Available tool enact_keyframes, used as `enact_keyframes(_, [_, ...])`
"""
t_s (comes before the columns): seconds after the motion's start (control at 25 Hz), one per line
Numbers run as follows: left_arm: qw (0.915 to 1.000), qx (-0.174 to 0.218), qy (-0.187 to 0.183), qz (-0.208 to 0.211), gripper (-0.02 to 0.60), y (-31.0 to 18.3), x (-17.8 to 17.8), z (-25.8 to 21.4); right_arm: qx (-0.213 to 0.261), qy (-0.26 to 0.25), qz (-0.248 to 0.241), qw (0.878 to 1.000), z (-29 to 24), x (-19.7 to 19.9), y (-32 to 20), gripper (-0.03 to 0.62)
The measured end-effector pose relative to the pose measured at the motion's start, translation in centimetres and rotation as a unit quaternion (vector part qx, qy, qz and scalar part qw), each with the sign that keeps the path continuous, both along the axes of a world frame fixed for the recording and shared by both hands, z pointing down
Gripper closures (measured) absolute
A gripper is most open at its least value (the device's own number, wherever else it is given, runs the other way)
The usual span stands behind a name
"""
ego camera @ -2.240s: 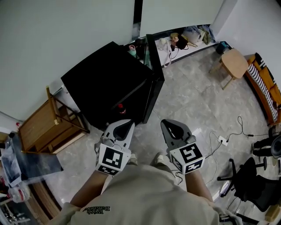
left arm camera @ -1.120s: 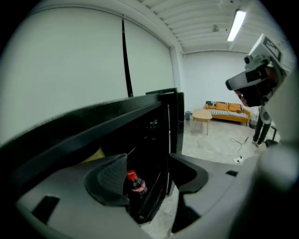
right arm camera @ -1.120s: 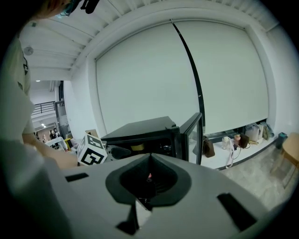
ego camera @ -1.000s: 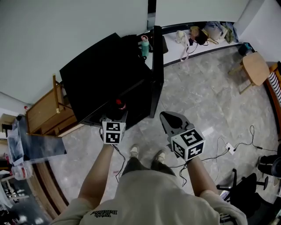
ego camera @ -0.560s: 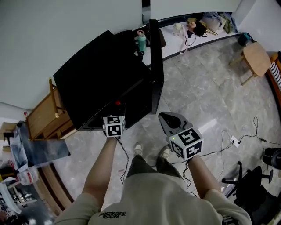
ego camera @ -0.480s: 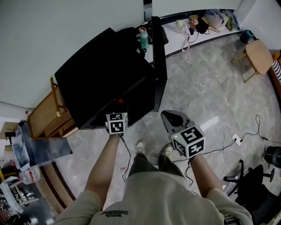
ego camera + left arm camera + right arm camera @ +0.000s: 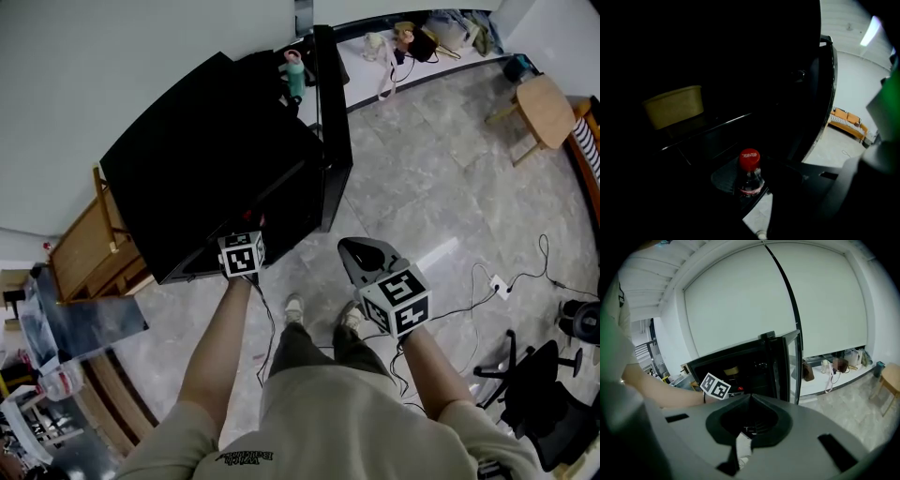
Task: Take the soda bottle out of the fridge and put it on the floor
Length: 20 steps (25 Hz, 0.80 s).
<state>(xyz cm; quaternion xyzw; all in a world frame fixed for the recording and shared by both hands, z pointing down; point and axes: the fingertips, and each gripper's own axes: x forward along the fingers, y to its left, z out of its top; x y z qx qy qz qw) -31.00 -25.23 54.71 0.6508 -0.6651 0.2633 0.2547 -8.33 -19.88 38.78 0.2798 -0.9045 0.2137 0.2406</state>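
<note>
The soda bottle (image 7: 750, 177), clear with a red cap (image 7: 749, 160), stands upright on the dark lower shelf of the black fridge (image 7: 216, 141). My left gripper (image 7: 246, 239) reaches into the fridge opening. Its jaws are closing on the bottle's neck, with the grey left pad (image 7: 724, 177) against the bottle and the dark right jaw close on the other side. In the head view the bottle is hidden by that gripper. My right gripper (image 7: 352, 247) hangs shut and empty in front of the open door (image 7: 330, 112), above the floor.
A yellowish tub (image 7: 674, 105) sits on the shelf above the bottle. A teal flask (image 7: 294, 73) stands at the door's far end. A wooden rack (image 7: 89, 244) is left of the fridge, a stool (image 7: 542, 108) far right, cables (image 7: 497, 286) and an office chair (image 7: 544, 394) at right.
My left gripper has pushed forward from in front of the fridge into its opening, covering the red cap seen earlier. The right gripper has stayed about where it was.
</note>
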Motion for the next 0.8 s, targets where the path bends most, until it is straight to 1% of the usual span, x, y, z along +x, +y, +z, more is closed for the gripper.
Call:
enact_keyframes(0.08, [1.0000, -0.005, 0.007, -0.001, 0.439, -0.1, 0.0, 0.4, -0.005, 0.002, 0.002, 1.000, 0.2, -0.1, 0.2, 0.597])
enact_keyframes(0.32, [0.9998, -0.008, 0.006, 0.018, 0.434, -0.4, 0.0, 0.8, -0.010, 0.007, 0.007, 1.000, 0.8, -0.3, 0.8, 0.597])
enact_keyframes(0.44, [0.9993, -0.017, 0.005, 0.034, 0.436, -0.5, 0.0, 0.9, -0.013, 0.013, 0.012, 1.000, 1.3, 0.0, 1.2, 0.597])
enact_keyframes(0.6, [0.9972, -0.026, 0.022, 0.067, 0.448, -0.4, 0.3, 1.2, -0.020, 0.018, 0.019, 0.999, 1.7, 0.3, 1.8, 0.597])
enact_keyframes(0.68, [0.9963, -0.028, 0.021, 0.079, 0.451, -0.1, 0.4, 1.0, -0.021, 0.018, 0.023, 0.999, 1.8, 0.4, 2.1, 0.597])
enact_keyframes(0.8, [0.9958, -0.028, 0.010, 0.087, 0.451, 0.6, 0.4, 0.4, -0.022, 0.017, 0.030, 0.999, 1.7, 0.5, 2.6, 0.597])
